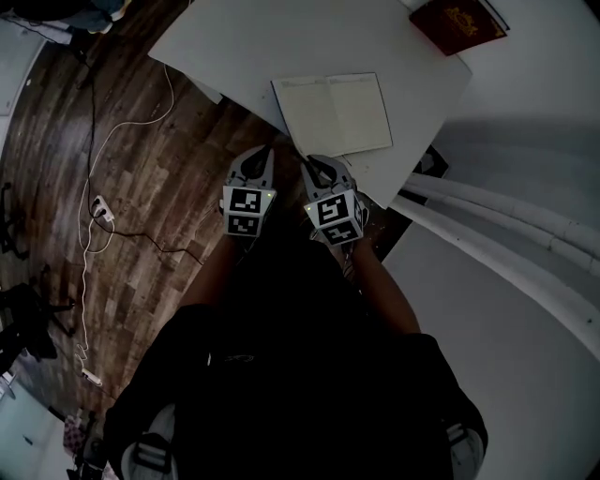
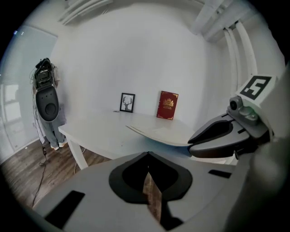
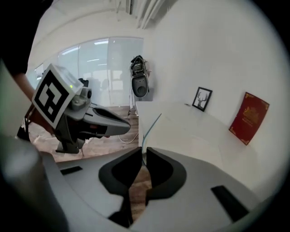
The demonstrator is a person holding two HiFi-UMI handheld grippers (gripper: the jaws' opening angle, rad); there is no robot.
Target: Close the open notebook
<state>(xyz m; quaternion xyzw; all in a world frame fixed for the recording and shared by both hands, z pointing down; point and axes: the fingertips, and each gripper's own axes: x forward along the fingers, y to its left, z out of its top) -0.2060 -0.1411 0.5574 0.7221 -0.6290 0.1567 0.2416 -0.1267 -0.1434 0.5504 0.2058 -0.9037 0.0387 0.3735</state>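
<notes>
The open notebook (image 1: 333, 112) lies flat, cream pages up, near the front edge of the white table (image 1: 244, 42). It shows as a thin slab (image 2: 158, 132) in the left gripper view. In the right gripper view, the teal edge of the notebook (image 3: 152, 127) runs down toward the jaws. My left gripper (image 1: 265, 152) hangs over the floor just off the table edge; its own view shows this gripper (image 2: 147, 155) with tips meeting and nothing held. My right gripper (image 1: 310, 162) is at the notebook's near left corner. The jaws of this gripper (image 3: 141, 152) stand a narrow slit apart, gripping nothing.
A red book (image 1: 457, 23) and a small framed picture (image 2: 128, 102) stand at the table's far side by the wall. White cables and a power strip (image 1: 98, 208) lie on the wooden floor at left. White pipes (image 1: 506, 220) run along the wall at right.
</notes>
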